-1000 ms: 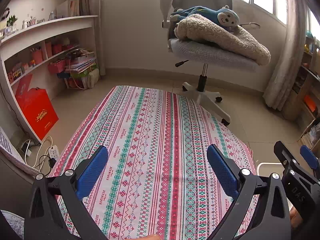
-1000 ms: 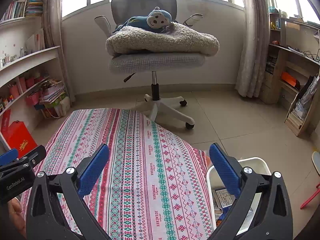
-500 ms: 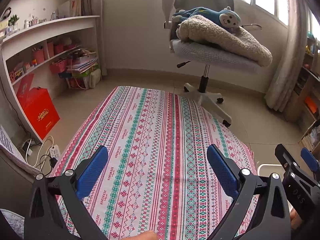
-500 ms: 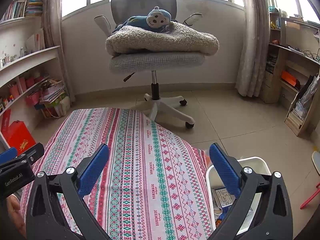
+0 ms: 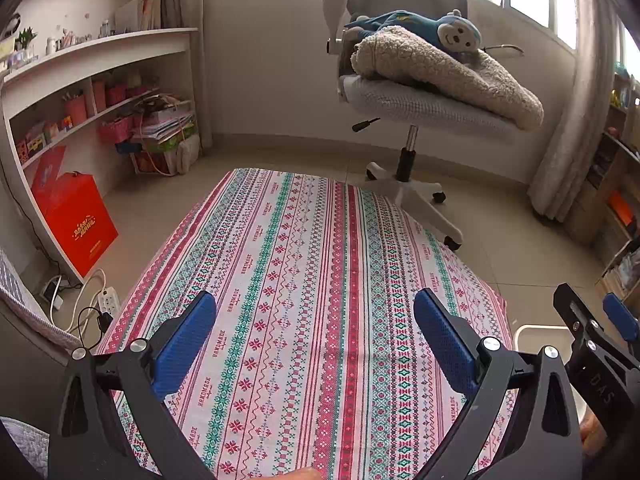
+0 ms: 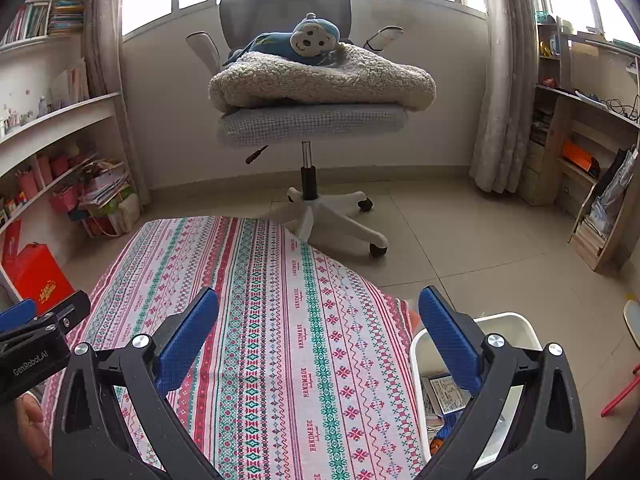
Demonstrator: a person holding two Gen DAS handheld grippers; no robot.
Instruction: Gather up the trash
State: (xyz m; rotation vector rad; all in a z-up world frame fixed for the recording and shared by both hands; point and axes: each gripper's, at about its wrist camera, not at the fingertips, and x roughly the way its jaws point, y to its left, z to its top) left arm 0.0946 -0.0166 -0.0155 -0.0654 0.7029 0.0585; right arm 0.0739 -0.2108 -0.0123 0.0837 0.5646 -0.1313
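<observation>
Striped tablecloth (image 6: 304, 344) lies bare; trash (image 6: 444, 394) sits in the white bin (image 6: 516, 326) at near right. Left gripper (image 5: 316, 332) and right gripper (image 6: 320, 330) gape, released. Scraps look light and crushable (grip edges gently).

The right tool (image 6: 318, 334) hides much of the white bin's (image 6: 516, 326) contents.
</observation>
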